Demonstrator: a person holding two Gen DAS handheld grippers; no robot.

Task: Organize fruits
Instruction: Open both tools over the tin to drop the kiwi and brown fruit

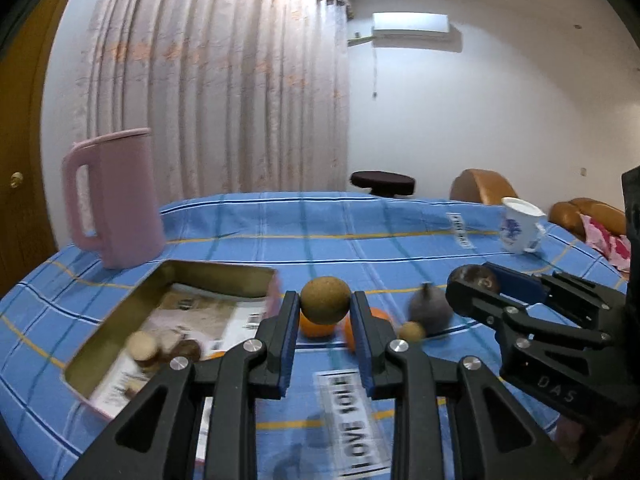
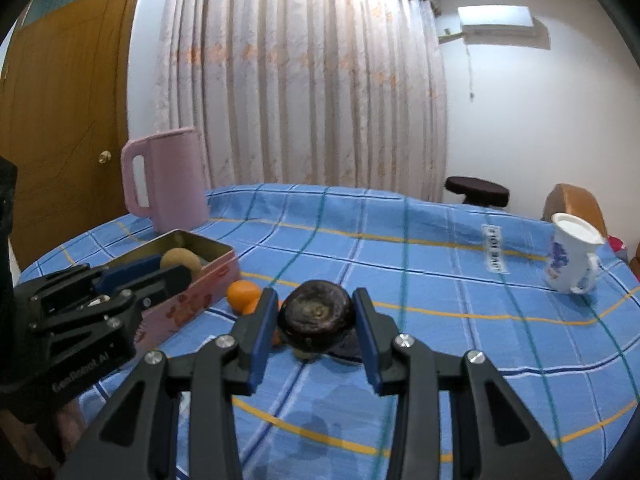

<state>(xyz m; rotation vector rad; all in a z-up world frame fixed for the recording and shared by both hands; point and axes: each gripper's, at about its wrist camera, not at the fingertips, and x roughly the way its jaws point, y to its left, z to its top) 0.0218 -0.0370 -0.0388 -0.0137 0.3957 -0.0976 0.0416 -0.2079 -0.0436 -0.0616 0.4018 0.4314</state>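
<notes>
L gripper point(image 1: 325, 312) on brown fruit point(image 1: 325, 305), oranges point(image 1: 316, 327) half-hidden behind.

Oranges point(image 1: 316, 326) and a dark fruit point(image 1: 434, 310) crowd the tabletop point(image 1: 400, 248) beside the open tin point(image 1: 224, 276); the pink jug point(image 1: 116, 196) blocks behind it; broad bare cloth reaches the mug point(image 1: 518, 230).
</notes>
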